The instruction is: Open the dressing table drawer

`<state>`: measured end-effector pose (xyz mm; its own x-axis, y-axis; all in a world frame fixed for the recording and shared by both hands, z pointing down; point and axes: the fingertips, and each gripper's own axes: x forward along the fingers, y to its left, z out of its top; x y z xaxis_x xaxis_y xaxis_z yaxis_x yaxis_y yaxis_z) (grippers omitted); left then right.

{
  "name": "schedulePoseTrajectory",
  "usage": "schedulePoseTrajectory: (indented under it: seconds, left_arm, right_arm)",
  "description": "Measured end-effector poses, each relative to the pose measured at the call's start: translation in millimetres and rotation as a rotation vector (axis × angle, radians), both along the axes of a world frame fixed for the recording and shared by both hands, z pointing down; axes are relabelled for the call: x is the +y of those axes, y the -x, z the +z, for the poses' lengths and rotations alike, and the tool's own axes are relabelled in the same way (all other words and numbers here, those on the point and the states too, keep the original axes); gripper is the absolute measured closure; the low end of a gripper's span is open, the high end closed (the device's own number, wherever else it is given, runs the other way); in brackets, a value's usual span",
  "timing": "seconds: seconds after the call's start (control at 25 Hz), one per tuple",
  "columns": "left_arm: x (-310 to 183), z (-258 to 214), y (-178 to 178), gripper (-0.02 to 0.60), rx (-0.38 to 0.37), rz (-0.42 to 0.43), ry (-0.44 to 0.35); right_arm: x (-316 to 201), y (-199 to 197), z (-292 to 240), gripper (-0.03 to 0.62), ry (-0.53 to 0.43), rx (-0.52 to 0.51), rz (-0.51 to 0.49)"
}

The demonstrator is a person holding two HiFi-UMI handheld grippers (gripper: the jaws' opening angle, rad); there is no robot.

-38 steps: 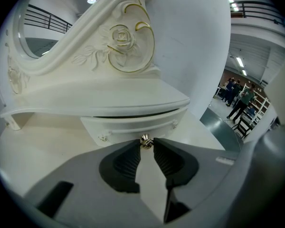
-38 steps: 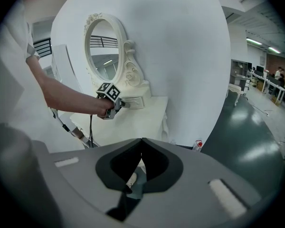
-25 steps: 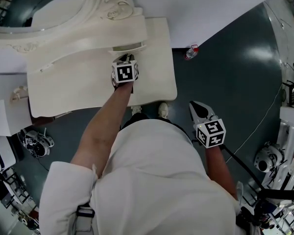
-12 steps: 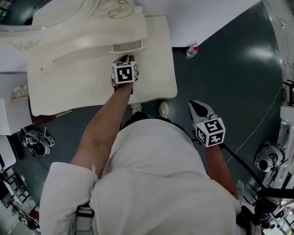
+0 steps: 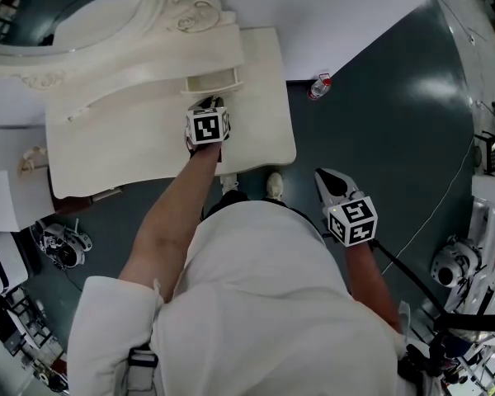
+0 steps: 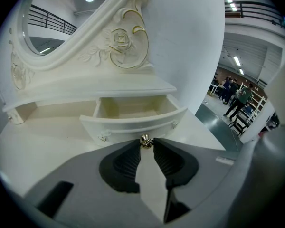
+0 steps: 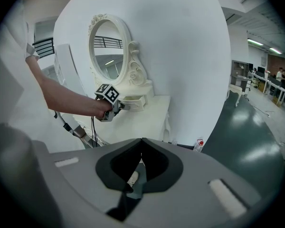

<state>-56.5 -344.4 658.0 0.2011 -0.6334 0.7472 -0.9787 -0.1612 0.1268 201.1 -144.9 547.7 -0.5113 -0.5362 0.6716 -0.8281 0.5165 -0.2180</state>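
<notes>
From the head view, the left gripper reaches across the dressing table to the small drawer below the mirror frame. The drawer stands partly pulled out, while the right gripper hangs well apart over the dark floor. In the left gripper view the jaws stand narrow, pinched on the tiny brass knob at the drawer's curved front, with the bare inside of the drawer showing behind. So small and round a knob could slip from the pads if the pull turns upward or sideways, and an off-line tug may bind the drawer in its slot or bring it right out. The right gripper view shows its jaws closed together on nothing. It steadies nothing, so a hard pull might shift the dressing table.
</notes>
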Motion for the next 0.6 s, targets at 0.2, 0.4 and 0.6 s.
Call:
schedulePoseTrajectory:
  seconds: [0.2,0.4,0.6]
  left_arm:
    - [-2.1,1.7,-2.1,0.488,0.002,0.005,0.005]
    - [2.2,-2.2,2.4,0.485,-0.002,0.002,0.013]
    - [2.2,-2.2,3.2,0.482,-0.005,0.001,0.013]
  right_arm:
    - [-1.8,-1.8,1.4,0.594,0.002,0.001,-0.001]
    - [0.5,1.5,0.4,0.594,0.001,0.002,-0.004]
    - [-2.7,3.4,-2.4,0.594,-0.006,0.003,-0.01]
